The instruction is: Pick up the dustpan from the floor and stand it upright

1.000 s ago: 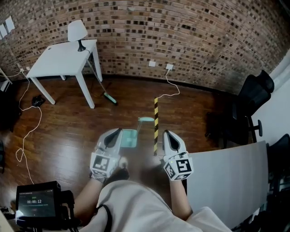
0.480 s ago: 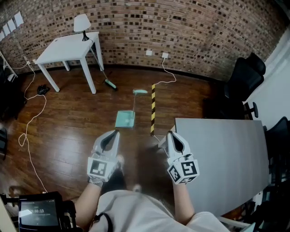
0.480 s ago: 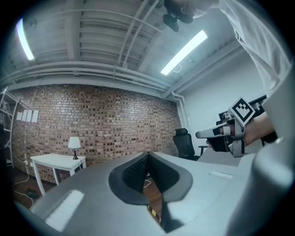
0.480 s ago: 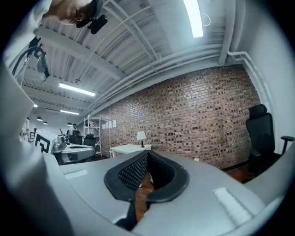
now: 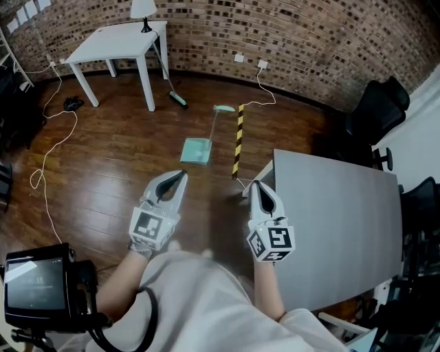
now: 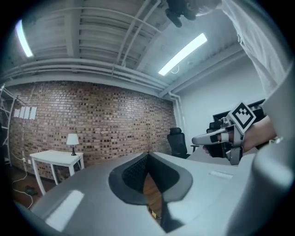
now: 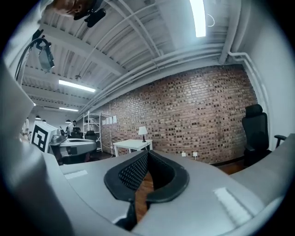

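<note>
The teal dustpan lies flat on the wooden floor, and its long handle runs away from me toward the brick wall. My left gripper is held level a little short of the pan, shut and empty. To its right my right gripper is also shut with nothing in it, at the corner of the grey table. In the left gripper view the jaws meet at the tip and the right gripper shows beside them. The right gripper view shows its own jaws closed too.
A yellow-and-black striped strip lies just right of the dustpan. A broom leans by the white table with a lamp. A black office chair stands at the right. A cable trails over the floor on the left, and a screen device hangs at the lower left.
Both grippers have drawn back from the dustpan, which now lies farther ahead of them. The grey table has come into view at the right. Both stay shut.
</note>
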A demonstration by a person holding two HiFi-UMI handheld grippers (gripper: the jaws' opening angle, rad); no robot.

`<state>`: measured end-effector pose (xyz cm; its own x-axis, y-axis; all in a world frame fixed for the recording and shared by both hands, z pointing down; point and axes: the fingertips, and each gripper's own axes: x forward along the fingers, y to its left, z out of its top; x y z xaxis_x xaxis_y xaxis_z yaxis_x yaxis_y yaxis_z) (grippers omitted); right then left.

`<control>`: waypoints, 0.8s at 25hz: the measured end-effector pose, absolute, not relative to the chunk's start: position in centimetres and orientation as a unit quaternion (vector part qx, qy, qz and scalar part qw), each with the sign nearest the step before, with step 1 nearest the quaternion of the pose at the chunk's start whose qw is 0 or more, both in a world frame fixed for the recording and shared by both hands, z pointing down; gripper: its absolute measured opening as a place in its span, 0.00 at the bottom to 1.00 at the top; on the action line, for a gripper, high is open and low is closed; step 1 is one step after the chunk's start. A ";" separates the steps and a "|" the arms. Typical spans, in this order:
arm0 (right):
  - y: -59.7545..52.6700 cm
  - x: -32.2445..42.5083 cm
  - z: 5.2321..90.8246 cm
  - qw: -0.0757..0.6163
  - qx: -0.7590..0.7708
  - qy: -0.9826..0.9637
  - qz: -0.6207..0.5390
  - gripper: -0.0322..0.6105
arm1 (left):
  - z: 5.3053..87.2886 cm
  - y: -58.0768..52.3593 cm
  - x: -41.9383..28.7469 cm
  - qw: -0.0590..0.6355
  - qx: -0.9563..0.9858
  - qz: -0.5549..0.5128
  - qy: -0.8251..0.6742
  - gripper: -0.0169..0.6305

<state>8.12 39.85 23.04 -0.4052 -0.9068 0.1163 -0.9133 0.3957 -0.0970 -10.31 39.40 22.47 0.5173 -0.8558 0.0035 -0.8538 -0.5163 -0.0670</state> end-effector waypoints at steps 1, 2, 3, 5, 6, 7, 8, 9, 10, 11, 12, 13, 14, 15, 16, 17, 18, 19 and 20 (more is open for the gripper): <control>40.1 7.7 23.3 0.025 0.548 -0.833 0.072 0.07 | 22.6 39.7 -10.3 0.031 -0.875 -0.020 0.482 0.03; 40.3 7.3 23.6 0.029 0.550 -0.832 0.071 0.07 | 22.7 40.0 -10.5 0.032 -0.878 -0.021 0.477 0.03; 40.4 6.8 23.8 0.033 0.551 -0.831 0.071 0.07 | 22.9 40.1 -10.7 0.032 -0.880 -0.021 0.474 0.03; 40.6 5.7 24.1 0.040 0.551 -0.831 0.067 0.07 | 23.0 40.2 -11.3 0.029 -0.881 -0.017 0.472 0.03; 40.6 5.2 24.0 0.044 0.551 -0.831 0.063 0.07 | 22.9 40.1 -11.5 0.029 -0.882 -0.014 0.470 0.03; 40.5 4.8 23.9 0.046 0.551 -0.831 0.060 0.07 | 22.8 40.0 -11.7 0.030 -0.882 -0.011 0.469 0.03; 40.4 4.6 23.7 0.048 0.551 -0.831 0.057 0.07 | 22.7 39.8 -11.8 0.031 -0.883 -0.010 0.468 0.03; 40.2 4.5 23.6 0.048 0.552 -0.830 0.056 0.07 | 22.6 39.6 -11.9 0.033 -0.884 -0.008 0.467 0.03; 40.0 4.5 23.5 0.048 0.553 -0.830 0.056 0.07 | 22.5 39.4 -11.9 0.034 -0.884 -0.007 0.466 0.03; 39.8 4.5 23.5 0.049 0.555 -0.829 0.055 0.07 | 22.4 39.3 -11.9 0.036 -0.885 -0.005 0.464 0.03; 39.7 4.5 23.4 0.051 0.556 -0.828 0.053 0.07 | 22.2 39.1 -11.8 0.037 -0.886 -0.003 0.462 0.03; 39.5 4.5 23.4 0.054 0.557 -0.827 0.051 0.07 | 22.1 39.0 -11.7 0.037 -0.887 -0.001 0.461 0.03; 39.4 4.6 23.3 0.057 0.557 -0.827 0.050 0.07 | 22.0 38.9 -11.6 0.036 -0.887 0.000 0.460 0.03; 39.1 4.6 23.1 0.058 0.557 -0.827 0.049 0.07 | 21.8 38.7 -11.5 0.036 -0.887 0.001 0.460 0.03; 38.9 4.6 22.8 0.058 0.556 -0.828 0.047 0.07 | 21.6 38.5 -11.5 0.037 -0.888 0.002 0.459 0.03; 38.6 4.6 22.6 0.057 0.556 -0.828 0.046 0.07 | 21.5 38.2 -11.4 0.037 -0.888 0.003 0.459 0.03; 38.4 4.5 22.5 0.057 0.556 -0.828 0.045 0.07 | 21.4 38.1 -11.4 0.037 -0.888 0.005 0.458 0.03; 38.3 4.5 22.6 0.058 0.556 -0.828 0.044 0.07 | 21.5 37.9 -11.4 0.037 -0.889 0.006 0.457 0.03; 38.3 4.5 22.7 0.058 0.556 -0.828 0.044 0.07 | 21.7 37.9 -11.3 0.037 -0.889 0.006 0.457 0.03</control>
